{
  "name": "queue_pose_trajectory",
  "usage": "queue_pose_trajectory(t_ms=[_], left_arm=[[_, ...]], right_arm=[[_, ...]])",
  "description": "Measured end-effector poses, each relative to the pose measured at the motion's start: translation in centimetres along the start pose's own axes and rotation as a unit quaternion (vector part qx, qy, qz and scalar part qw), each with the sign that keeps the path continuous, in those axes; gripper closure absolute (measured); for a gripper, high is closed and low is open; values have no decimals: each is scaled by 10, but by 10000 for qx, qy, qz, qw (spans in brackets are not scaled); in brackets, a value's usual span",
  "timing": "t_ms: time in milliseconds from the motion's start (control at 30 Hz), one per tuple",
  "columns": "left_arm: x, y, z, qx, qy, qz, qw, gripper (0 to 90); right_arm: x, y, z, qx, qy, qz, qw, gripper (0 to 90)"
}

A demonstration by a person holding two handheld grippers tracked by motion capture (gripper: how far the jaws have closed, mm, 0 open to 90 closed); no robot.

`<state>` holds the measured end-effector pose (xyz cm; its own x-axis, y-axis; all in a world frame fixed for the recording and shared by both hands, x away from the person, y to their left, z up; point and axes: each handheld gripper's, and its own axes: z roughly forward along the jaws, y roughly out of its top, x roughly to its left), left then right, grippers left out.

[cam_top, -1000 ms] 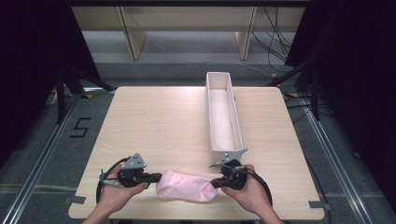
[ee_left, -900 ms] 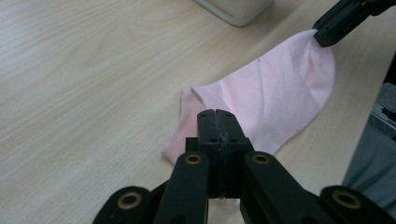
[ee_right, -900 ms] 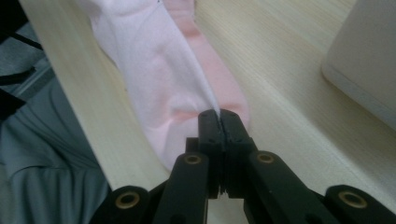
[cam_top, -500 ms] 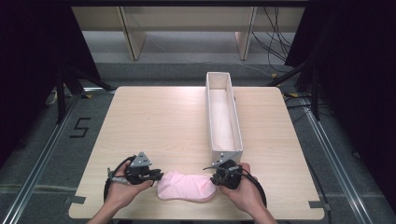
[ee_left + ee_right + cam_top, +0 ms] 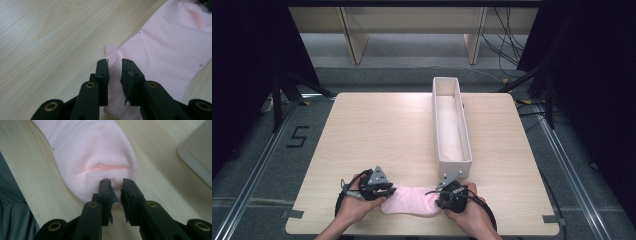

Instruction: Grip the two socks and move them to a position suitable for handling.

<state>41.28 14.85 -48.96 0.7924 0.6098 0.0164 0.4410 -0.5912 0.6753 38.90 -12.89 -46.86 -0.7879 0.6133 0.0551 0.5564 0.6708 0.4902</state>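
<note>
- Pink knit fabric: a sock (image 5: 411, 201) lies flat on the wooden table (image 5: 377, 130), close to its near edge and roughly midway along it, lengthwise along that edge.
- Left gripper (image 5: 114, 65): at the sock's cuff end. Its jaws have just been closing a little after an opening, and stand a narrow gap apart, with the ribbed cuff lying under the gap. The pads do not press on the fabric; nothing is held.
- Right gripper (image 5: 116, 184): at the rounded toe end. Its jaws have just been opening and stand a narrow gap apart. The toe edge sits just beyond the tips; whether a fold of fabric touches the left pad is hard to tell, but no grip shows.
- White tray (image 5: 452, 160): long and narrow, standing lengthwise from the far edge toward the near edge, right of centre. Its near end is just beside the right gripper.
- Hazard, snagging: judged from the narrow gaps, a jaw lifted carelessly could drag loose knit and pull the sock out of line.
- Hazard, overhang: the sock is near the table's near edge; a sideways or backward tug could slide it off.
- Hazard, collision: a right hand swung toward the far edge could strike the tray's end and shift it.
</note>
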Motion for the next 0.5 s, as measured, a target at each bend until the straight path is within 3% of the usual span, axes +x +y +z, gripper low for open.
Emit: queue_pose_trajectory(t_ms=[67, 167, 300, 400, 433, 500], left_arm=[[1, 0, 3, -62, 11, -39, 10000, 751], [2, 1, 3, -56, 86, 54, 9999, 746], [4, 0, 2, -136, 114, -59, 9998, 684], [6, -1, -4, -334, 112, -319, 9989, 559], [6, -2, -6, -409, 134, -449, 9981, 516], [7, -4, -10, -514, 173, -620, 9966, 447]], right_arm=[[0, -1, 2, 10, 0, -129, 9999, 771], [0, -1, 4, 29, -47, -100, 9999, 771], [-2, -3, 6, -19, -65, -165, 9998, 746], [-1, -3, -1, -133, -69, 64, 9999, 704], [-3, -3, -2, -242, -112, -42, 9996, 684], [-5, -3, -6, -416, -187, 51, 9989, 649]])
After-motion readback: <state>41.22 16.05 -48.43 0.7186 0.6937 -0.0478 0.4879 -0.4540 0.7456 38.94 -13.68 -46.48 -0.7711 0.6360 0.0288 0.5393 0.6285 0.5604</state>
